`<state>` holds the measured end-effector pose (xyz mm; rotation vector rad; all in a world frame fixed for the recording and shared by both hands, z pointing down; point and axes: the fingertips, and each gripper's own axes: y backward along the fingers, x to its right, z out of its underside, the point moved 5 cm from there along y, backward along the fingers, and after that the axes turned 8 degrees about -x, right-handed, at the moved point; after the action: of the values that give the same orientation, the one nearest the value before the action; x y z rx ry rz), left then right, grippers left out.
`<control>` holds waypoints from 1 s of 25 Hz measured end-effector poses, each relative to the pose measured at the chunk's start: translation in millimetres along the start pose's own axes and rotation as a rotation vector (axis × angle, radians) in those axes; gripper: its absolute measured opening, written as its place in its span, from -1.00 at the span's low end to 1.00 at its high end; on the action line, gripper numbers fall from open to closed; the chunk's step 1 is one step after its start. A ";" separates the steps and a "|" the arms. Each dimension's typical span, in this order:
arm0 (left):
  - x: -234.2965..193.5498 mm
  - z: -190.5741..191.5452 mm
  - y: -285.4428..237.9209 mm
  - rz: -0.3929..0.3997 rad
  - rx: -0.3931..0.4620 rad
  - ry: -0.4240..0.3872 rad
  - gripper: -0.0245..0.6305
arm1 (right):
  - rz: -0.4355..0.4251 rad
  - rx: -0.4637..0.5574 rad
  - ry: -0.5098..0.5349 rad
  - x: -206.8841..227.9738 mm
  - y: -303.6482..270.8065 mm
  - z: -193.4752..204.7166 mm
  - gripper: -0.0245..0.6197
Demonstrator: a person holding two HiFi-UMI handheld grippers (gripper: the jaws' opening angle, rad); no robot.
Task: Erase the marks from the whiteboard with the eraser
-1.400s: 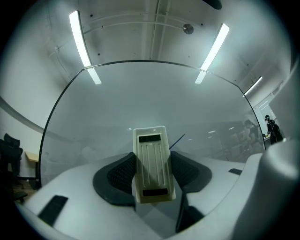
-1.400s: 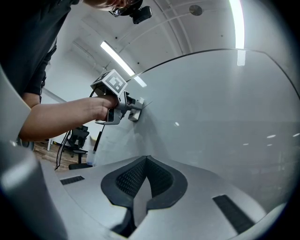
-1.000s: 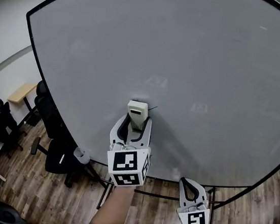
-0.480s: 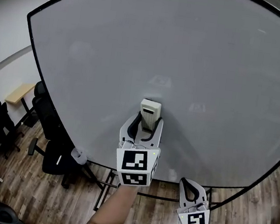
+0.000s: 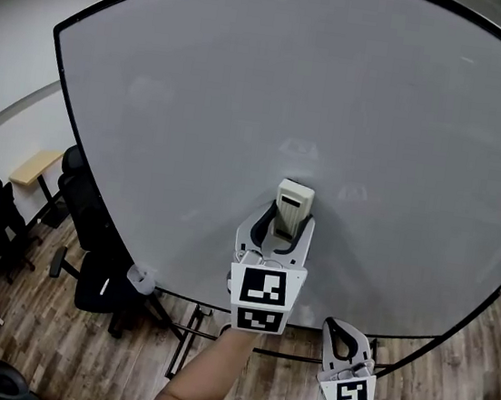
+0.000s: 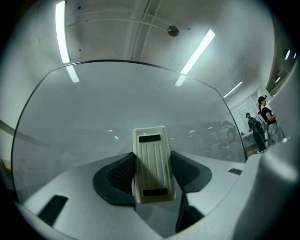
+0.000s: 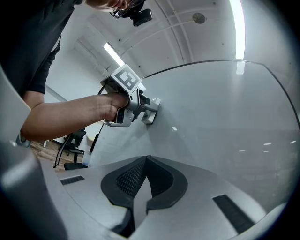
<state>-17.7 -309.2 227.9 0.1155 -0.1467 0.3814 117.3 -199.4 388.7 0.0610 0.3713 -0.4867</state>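
Eraser (image 5: 293, 200) on the whiteboard (image 5: 245, 102)
My left gripper (image 5: 288, 227) clamps it; my right gripper (image 5: 340, 333) hangs below the board, empty jaws together, clear only in its view.

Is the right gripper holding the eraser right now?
No, the right gripper has its jaws shut on nothing; the eraser sits clamped in the left gripper.

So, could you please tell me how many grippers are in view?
2. The left gripper holds the eraser on the whiteboard, near its lower middle; the right gripper hangs by the board's lower edge, shut and empty.
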 end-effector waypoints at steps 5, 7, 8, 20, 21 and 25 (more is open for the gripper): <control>5.3 -1.9 -1.2 0.038 0.011 -0.024 -0.14 | 0.014 0.002 -0.015 -4.0 -4.5 -2.5 -0.86; 6.0 -2.5 -0.2 0.046 0.012 -0.024 -0.15 | 0.018 0.006 -0.012 -3.1 -3.4 -3.0 -0.86; 6.4 -2.7 0.2 0.051 0.013 -0.024 -0.15 | 0.019 0.006 -0.010 -2.7 -3.2 -2.9 -0.86; 11.3 -12.7 38.5 0.092 0.159 0.023 -0.14 | 0.115 0.042 -0.052 13.8 3.5 -9.8 -0.86; 12.1 -8.8 43.4 0.098 0.159 0.019 -0.14 | 0.130 0.035 -0.055 16.6 5.7 -10.1 -0.86; 18.0 20.2 60.3 0.134 0.133 -0.005 -0.14 | 0.168 0.031 -0.059 25.4 9.4 -16.7 -0.86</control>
<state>-26.4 -249.9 255.8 0.2383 -0.1347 0.5249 136.8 -199.9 363.6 0.1065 0.2982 -0.3272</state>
